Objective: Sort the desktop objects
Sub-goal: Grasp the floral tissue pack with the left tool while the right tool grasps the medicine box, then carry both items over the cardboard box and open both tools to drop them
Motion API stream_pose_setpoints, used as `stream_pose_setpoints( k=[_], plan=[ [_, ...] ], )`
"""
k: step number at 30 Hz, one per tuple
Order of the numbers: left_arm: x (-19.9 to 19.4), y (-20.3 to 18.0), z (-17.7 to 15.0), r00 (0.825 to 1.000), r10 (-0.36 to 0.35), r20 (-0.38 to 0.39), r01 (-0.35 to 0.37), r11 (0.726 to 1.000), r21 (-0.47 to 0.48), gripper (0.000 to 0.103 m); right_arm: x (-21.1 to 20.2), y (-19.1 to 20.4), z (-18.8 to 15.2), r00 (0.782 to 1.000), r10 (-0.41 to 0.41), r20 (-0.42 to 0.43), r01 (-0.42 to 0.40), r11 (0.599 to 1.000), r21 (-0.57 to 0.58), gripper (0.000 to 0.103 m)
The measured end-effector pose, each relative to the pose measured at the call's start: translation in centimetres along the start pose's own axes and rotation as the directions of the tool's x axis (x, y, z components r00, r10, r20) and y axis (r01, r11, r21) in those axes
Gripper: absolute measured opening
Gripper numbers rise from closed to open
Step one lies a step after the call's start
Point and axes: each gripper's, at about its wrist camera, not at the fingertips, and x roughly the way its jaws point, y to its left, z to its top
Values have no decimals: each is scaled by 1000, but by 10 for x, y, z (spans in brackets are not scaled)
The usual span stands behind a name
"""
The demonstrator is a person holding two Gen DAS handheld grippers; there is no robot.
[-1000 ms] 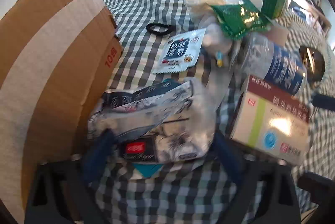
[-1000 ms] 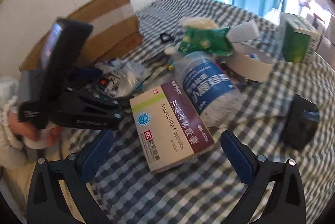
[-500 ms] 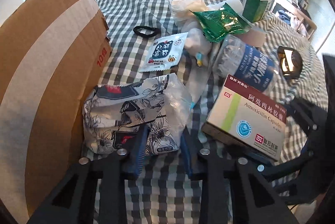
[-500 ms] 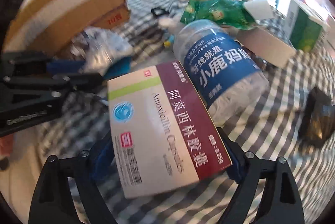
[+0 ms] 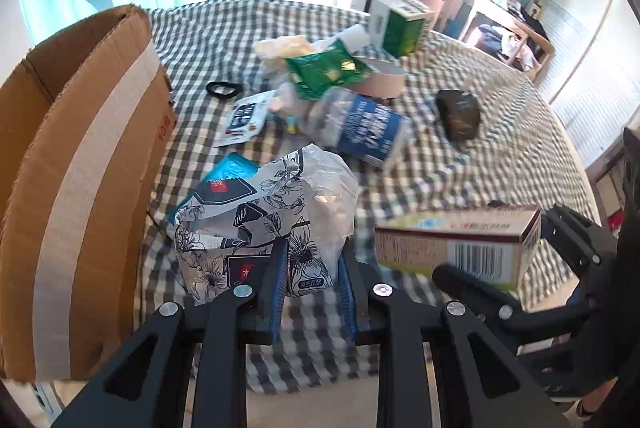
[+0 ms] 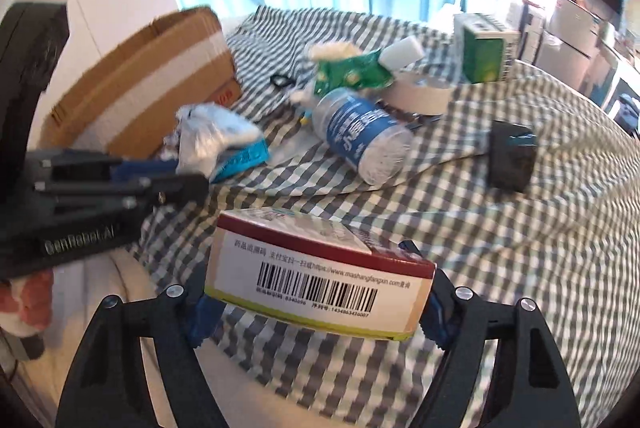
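Left gripper (image 5: pixel 313 282) fingers just clenched onto floral-printed plastic tissue pack (image 5: pixel 264 224); right gripper (image 6: pixel 316 312) fingers just closed, grasping maroon-and-white cardboard medicine box (image 6: pixel 320 270), above checked-cloth desk (image 6: pixel 500 228).

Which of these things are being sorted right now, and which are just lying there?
In hand now:
- tissue pack, pinched by the left gripper
- medicine box, gripped by the right gripper
- cardboard box, probably the bin

Lying about:
- water bottle
- green packet
- tape roll
- green carton
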Motion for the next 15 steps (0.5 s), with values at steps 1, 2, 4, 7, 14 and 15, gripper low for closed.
stream_pose_setpoints(
  k=[1,2,4,7,14,15],
  plan=[
    [0,-5,2,1000,-6,-5,6,1000,9,23,-8,-2,-2,1000,-1,16,1,1000,12,78],
    [-1,-9,0,1000,-8,-9,8,1000,16,23,-13,-4,-5,1000,1,23,-2,1000,26,78],
    [-5,-15,-2,1000,-10,-9,10,1000,23,23,-20,-10,-7,1000,7,27,-9,999,52,78],
    [-15,-20,-8,1000,-17,5,17,999,27,23,-29,-10,-12,999,2,40,-5,997,83,78],
    [-43,-19,-4,998,-24,56,23,1000,16,23,-63,-5,-10,995,-30,92,21,995,94,78],
    [-48,-19,-3,998,-24,64,24,1000,14,23,-68,-3,-9,995,-48,92,40,995,89,78]
  ],
)
